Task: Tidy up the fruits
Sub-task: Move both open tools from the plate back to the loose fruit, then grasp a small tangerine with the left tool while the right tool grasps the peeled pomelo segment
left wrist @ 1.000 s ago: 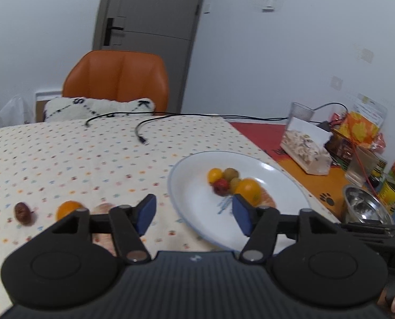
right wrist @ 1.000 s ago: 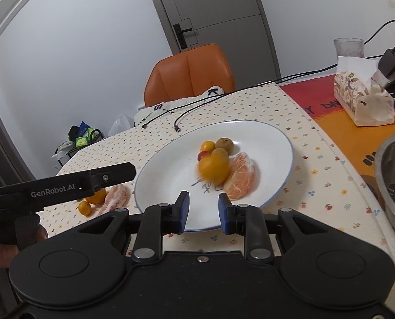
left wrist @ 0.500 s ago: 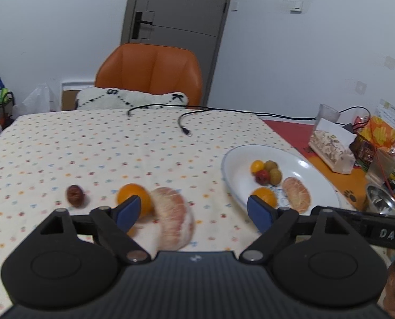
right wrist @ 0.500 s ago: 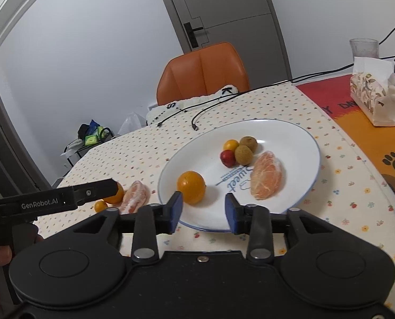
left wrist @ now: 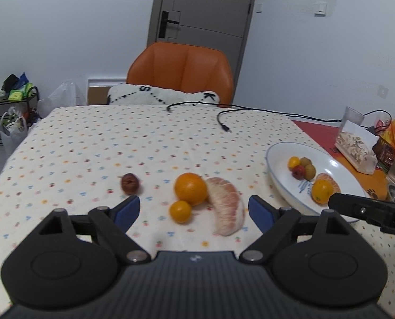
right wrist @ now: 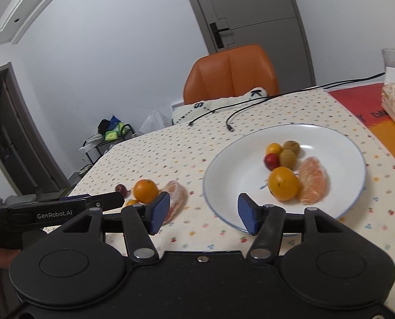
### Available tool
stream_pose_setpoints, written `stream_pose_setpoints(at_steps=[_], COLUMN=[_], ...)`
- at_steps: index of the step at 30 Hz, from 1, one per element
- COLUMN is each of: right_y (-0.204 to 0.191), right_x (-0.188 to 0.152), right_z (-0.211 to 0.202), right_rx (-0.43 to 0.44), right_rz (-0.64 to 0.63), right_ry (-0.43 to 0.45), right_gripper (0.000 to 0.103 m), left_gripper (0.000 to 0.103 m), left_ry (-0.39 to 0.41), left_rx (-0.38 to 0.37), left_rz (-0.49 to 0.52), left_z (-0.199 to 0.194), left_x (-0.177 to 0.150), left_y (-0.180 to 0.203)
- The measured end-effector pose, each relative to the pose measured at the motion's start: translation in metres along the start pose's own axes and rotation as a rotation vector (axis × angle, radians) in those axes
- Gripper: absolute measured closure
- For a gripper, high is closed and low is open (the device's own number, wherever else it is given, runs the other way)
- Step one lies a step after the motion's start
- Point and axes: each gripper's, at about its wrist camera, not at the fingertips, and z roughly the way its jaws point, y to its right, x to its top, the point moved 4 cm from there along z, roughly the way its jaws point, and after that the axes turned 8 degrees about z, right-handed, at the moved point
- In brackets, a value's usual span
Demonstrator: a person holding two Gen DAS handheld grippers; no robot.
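Fruit sorting — left gripper [left wrist: 194, 211] lined up on loose fruit, jaws wide and empty.

Orange [left wrist: 191, 188], small orange [left wrist: 180, 211], pomelo segment [left wrist: 228, 208] and a dark red fruit [left wrist: 130, 183] lay on the tablecloth [left wrist: 91, 146], beside the white plate [right wrist: 330, 135]. Right gripper [right wrist: 203, 214] was opening, nothing between its pads. Best taken singly, centred (the orange and segment touched) — grip lightly. Legible: "GenRobot.AI".
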Motion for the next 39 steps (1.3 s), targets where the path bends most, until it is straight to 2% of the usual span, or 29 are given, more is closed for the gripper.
stream_pose_setpoints(at_steps=[8,10,12,20,30,37,39], right_y=[-0.021,-0.027,-0.032,-0.048,-0.055,-0.051,-0.052], right_x=[-0.004,-0.005,-0.006,-0.010,-0.018,-0.022,-0.023], right_z=[0.010,0.012,0.014,0.025,0.043,0.053,0.055], right_rx=[0.027,0.035,0.044,0.070,0.070,0.040,0.047], right_rz=[-0.028,-0.044,-0.059,-0.088,-0.092,-0.082,-0.085], right_ry=[-0.024,-0.029,-0.030,-0.049,-0.110,-0.133,-0.140], right_gripper=[0.045,0.039,0.025,0.011,0.010,0.010,0.015], left_gripper=[0.016,0.016,0.016,0.016,0.019,0.039,0.046], left_ry=[-0.007,-0.011,-0.013,0.005,0.004,-0.012,-0.021], left_rx=[0.029,0.034,0.039,0.025,-0.009,-0.054,-0.069], left_rz=[-0.016,-0.019,-0.025,-0.032,-0.046,-0.048,-0.051], left_z=[-0.004,-0.005,-0.005,-0.005,0.008,0.024,0.030], left_x=[-0.005,-0.006,-0.007,-0.009,-0.012,-0.014,-0.015], left_y=[-0.021,-0.025,-0.029,-0.036,-0.037,-0.032,-0.031])
